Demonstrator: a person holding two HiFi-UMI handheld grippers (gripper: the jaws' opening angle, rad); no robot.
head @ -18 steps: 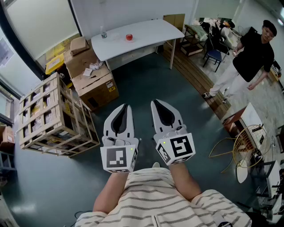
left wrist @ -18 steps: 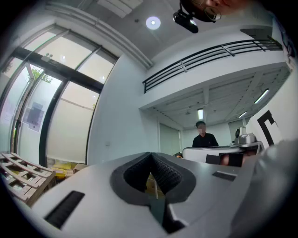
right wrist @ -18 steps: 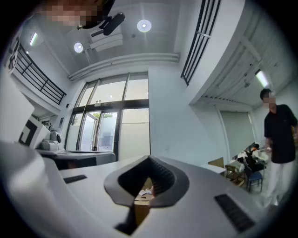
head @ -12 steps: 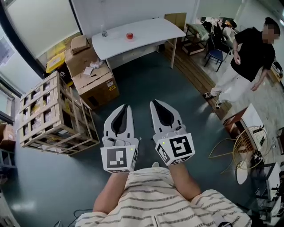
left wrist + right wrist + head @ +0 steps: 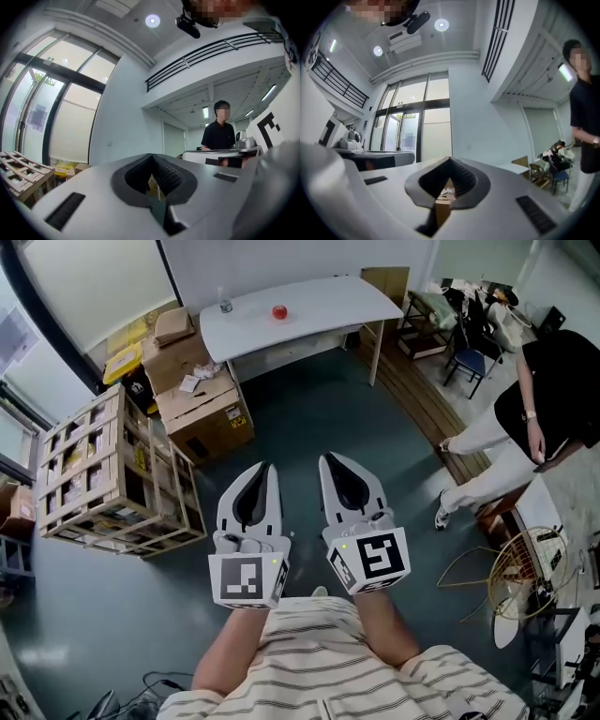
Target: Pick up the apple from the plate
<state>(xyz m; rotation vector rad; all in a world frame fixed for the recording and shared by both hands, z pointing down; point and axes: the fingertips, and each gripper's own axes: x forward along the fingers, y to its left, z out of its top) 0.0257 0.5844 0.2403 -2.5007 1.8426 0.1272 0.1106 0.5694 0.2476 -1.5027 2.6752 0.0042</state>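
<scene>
Nothing is done yet: my left gripper [image 5: 259, 484] and right gripper [image 5: 341, 480] are both closed and empty. The apple [image 5: 279, 311] sits far off at twelve o'clock on the table [image 5: 323, 304], perhaps on a plate. The approach and grasp remain.

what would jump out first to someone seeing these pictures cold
The grey left gripper and right gripper sit side by side in the middle of the head view, both shut and empty. Far ahead, a small red apple sits on a curved white table, with a person in a black top at the right edge.
</scene>
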